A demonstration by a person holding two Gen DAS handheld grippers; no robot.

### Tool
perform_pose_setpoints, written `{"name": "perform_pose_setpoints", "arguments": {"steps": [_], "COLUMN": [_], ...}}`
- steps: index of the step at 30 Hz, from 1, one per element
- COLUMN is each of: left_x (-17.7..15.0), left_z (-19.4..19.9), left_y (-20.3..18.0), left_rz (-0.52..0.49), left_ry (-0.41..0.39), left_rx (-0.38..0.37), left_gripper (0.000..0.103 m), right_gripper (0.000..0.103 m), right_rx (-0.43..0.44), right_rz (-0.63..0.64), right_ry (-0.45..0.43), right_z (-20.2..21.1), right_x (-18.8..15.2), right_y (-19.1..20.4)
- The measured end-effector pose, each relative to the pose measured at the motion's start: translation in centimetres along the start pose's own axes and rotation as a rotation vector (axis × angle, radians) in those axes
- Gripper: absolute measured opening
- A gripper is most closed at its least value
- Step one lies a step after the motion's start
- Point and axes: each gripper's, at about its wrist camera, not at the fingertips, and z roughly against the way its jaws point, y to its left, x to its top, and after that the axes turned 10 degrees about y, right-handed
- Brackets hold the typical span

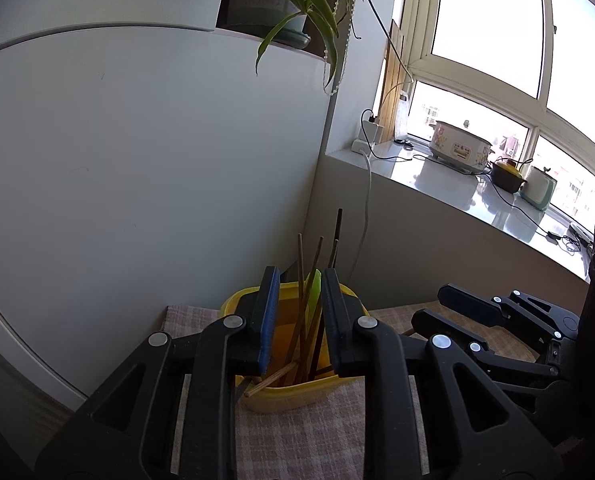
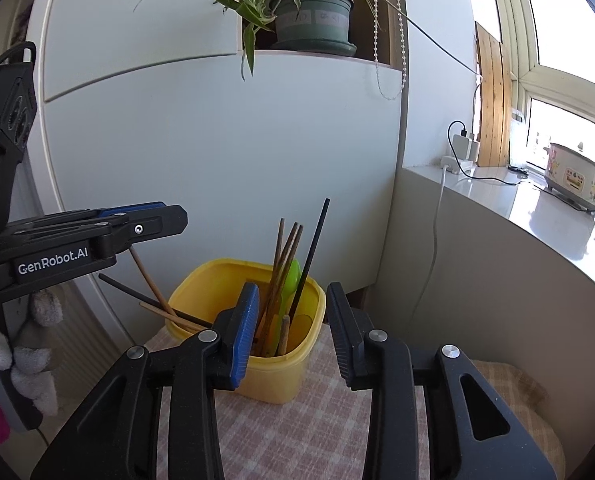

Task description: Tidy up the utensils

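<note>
1. The left gripper (image 2: 153, 220) hangs above and to the left of the yellow tub (image 2: 297, 376). In its own view the jaws stand parted around empty air, so it is released. One brown chopstick (image 2: 147, 280) runs up behind its tip in the right wrist view, but whether they touch I cannot tell.
2. Three loose chopsticks (image 2: 169, 314) lie splayed across the tub's left rim, ends poking outward; I judge they are not yet sorted.
3. The tub sits on the checked cloth (image 2: 297, 432) over the tabletop. Upright chopsticks (image 2: 285, 256), a black stick (image 2: 315, 248) and a green spoon (image 2: 291, 280) lean against its back wall, which keeps them standing.
4. The right gripper (image 2: 293, 332) waits just before the tub, jaws apart and empty.
</note>
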Motion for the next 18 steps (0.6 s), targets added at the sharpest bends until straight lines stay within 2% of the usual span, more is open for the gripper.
{"name": "perform_pose_setpoints", "arguments": {"steps": [11, 18], "left_x": [-2.7, -5.6], "left_z": [2.4, 3.7], "left_y": [-1.6, -4.1], "left_rz": [-0.02, -0.079], "left_ry": [-0.03, -0.048], "left_rx": [-0.015, -0.022], "left_gripper": [0.02, 0.02], "right_gripper": [0.033, 0.033], "right_rx": [-0.022, -0.042], "right_rz": [-0.016, -0.049], "right_ry": [-0.014, -0.022], "right_z": [2.7, 4.9], "right_x": [-1.6, -3.7], "right_y": [-0.9, -2.2]}}
